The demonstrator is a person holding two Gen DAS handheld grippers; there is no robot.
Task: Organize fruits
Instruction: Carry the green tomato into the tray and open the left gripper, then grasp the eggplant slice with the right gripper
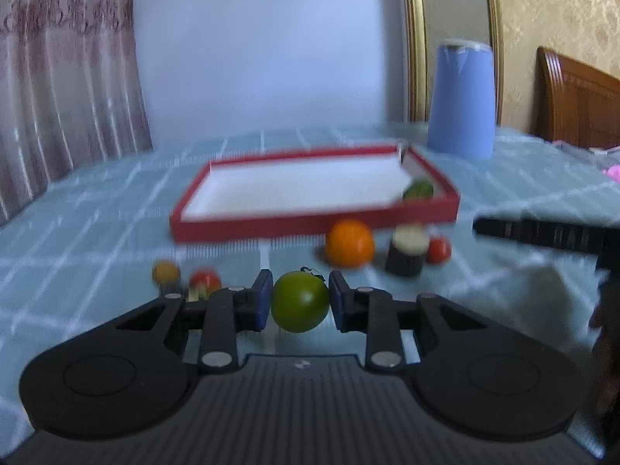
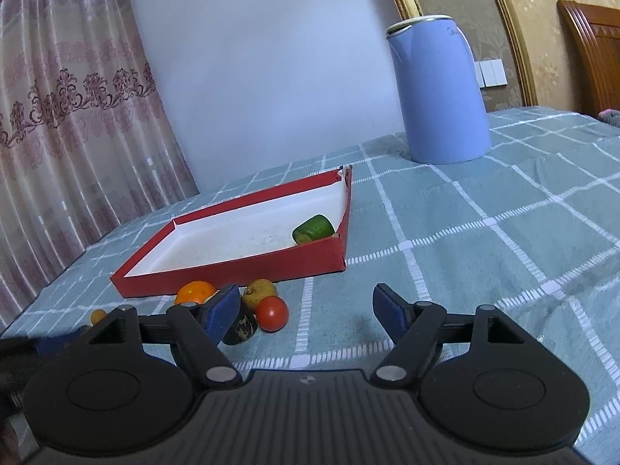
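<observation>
The left gripper [image 1: 298, 302] clamps a round green tomato-like fruit [image 1: 299, 302], clear of the checked cloth; the shallow red-walled, white-floored tray [image 1: 310, 228] lies straight ahead beyond it; the right gripper [image 2: 306, 310] gapes empty, nearer the tray's right corner.

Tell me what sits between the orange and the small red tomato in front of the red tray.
A short dark cylinder with a pale cut top stands between the orange and the red tomato, clearest in the left wrist view.

Pale bare wall [image 2: 263, 77], patterned pink curtain [image 2: 66, 116] at left, gold-framed wallpaper panel [image 2: 542, 19], wooden headboard [image 2: 593, 54] at right
</observation>
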